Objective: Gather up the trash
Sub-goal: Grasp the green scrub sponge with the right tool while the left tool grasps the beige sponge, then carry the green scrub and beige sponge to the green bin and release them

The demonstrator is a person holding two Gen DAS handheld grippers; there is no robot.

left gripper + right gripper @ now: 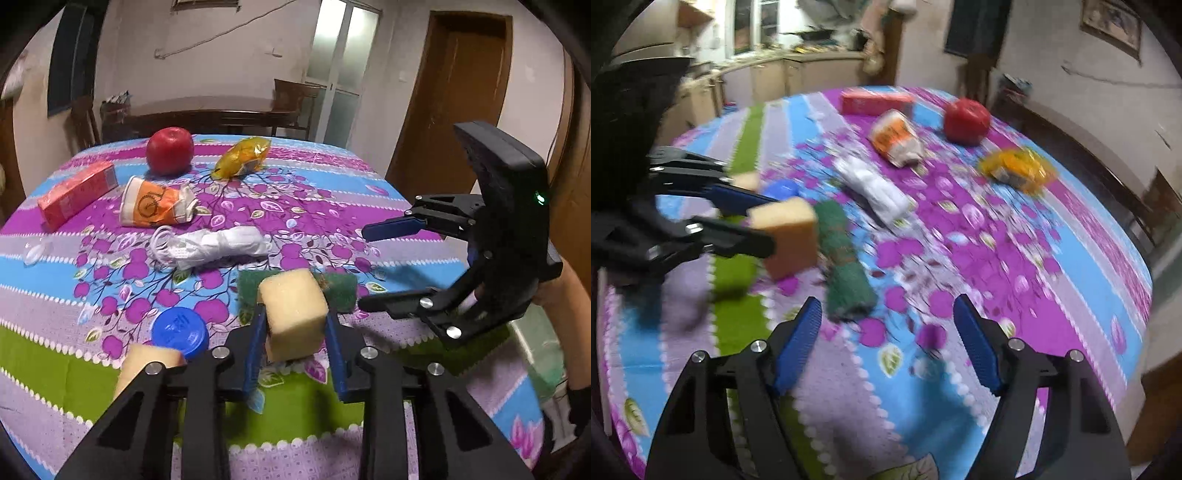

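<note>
Yellow sponge block [293, 314] clamped between left gripper [295, 332] fingers, held above the bench [55, 354], green scouring pad [340, 290] just behind. Right gripper [888, 343] fingers apart, empty. Crushed paper cup [155, 203], white mask [218, 245], snack wrapper [242, 157] lie farther back.

The desk [369, 199] wears a flowered, striped cloth. On it lie a red apple [170, 149], a yellow wrapper [242, 157], a red carton [75, 194] on its side, a crushed orange paper cup [157, 203], a rolled white mask [218, 245], a green scouring pad [338, 288], a blue cap [180, 330] and a sponge piece [147, 360].
</note>
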